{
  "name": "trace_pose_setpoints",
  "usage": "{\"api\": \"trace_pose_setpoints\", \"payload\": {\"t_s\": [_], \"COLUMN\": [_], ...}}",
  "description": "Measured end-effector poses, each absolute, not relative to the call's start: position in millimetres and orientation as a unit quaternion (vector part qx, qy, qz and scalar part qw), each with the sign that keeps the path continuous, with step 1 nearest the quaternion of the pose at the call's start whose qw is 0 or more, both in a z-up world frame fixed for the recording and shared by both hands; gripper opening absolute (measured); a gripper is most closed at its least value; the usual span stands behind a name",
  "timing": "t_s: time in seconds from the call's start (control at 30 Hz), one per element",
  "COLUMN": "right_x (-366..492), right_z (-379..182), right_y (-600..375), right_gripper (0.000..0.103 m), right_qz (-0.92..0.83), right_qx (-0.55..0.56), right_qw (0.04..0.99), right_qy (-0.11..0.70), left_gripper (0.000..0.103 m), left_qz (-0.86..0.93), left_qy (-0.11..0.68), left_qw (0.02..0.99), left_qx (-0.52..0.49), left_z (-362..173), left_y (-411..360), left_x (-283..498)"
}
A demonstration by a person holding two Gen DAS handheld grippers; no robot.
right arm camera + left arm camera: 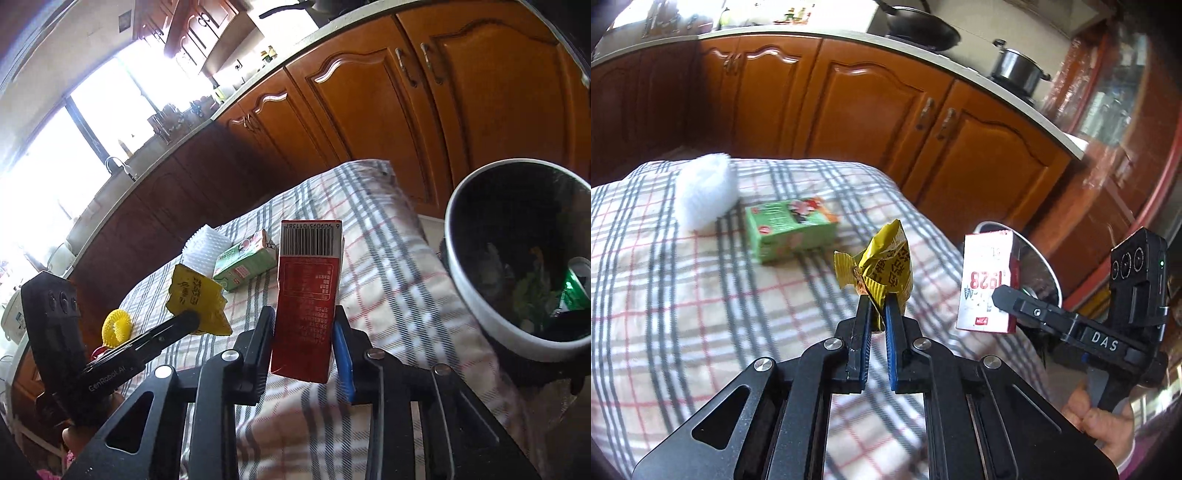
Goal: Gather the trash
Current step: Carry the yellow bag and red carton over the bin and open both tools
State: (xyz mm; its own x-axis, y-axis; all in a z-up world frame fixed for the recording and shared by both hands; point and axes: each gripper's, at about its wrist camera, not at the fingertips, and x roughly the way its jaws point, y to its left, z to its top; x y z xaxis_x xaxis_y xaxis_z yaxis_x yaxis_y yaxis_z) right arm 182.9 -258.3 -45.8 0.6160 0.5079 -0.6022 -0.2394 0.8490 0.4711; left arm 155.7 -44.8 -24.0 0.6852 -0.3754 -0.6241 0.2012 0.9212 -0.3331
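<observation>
My left gripper [877, 299] is shut on a crumpled yellow wrapper [882, 258], held up above the plaid cloth. In the right wrist view the same wrapper [195, 299] sits at the tip of the left gripper [192, 317]. My right gripper [303, 314] is shut on a red-and-white carton [306, 295], upright with its barcode on top. That carton [986, 273] shows to the right in the left wrist view. A round bin with a white rim [458, 258] stands just right of the carton, with a green can and scraps inside.
A green drink carton [792, 229] and a white foam sleeve [705, 192] lie on the plaid tablecloth [665, 295]. A yellow foam net ring [117, 326] lies near the table's left side. Wooden kitchen cabinets [886, 103] run behind. A hand [1100, 417] holds the right gripper.
</observation>
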Motion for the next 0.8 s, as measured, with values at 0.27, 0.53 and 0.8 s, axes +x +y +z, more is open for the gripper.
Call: {"api": "trace_pose_setpoints", "payload": {"t_s": [0.27,0.53,0.8], "right_x": [165,154,148], "right_z": [-38,-34,-28], "right_y": [-301,-342,-377], "right_gripper": [0.031,0.031,0.031], "right_qz": [0.192,0.159,0.133], "right_qx": [0.193,0.201,0.208], "right_qw": [0.891,0.902,0.910], "right_qy": [0.362,0.349,0.333], "left_gripper": [0.006,0.006,0.006], "left_qz": [-0.189,-0.216,-0.242], "left_qy": [0.368,0.366,0.363], "left_qw": [0.905,0.901,0.898], "left_qx": [-0.098,-0.082,-0.063], "left_z": [-21,-13,-5], "left_y": [-83,-119,-155], "left_x": [154,157,163]}}
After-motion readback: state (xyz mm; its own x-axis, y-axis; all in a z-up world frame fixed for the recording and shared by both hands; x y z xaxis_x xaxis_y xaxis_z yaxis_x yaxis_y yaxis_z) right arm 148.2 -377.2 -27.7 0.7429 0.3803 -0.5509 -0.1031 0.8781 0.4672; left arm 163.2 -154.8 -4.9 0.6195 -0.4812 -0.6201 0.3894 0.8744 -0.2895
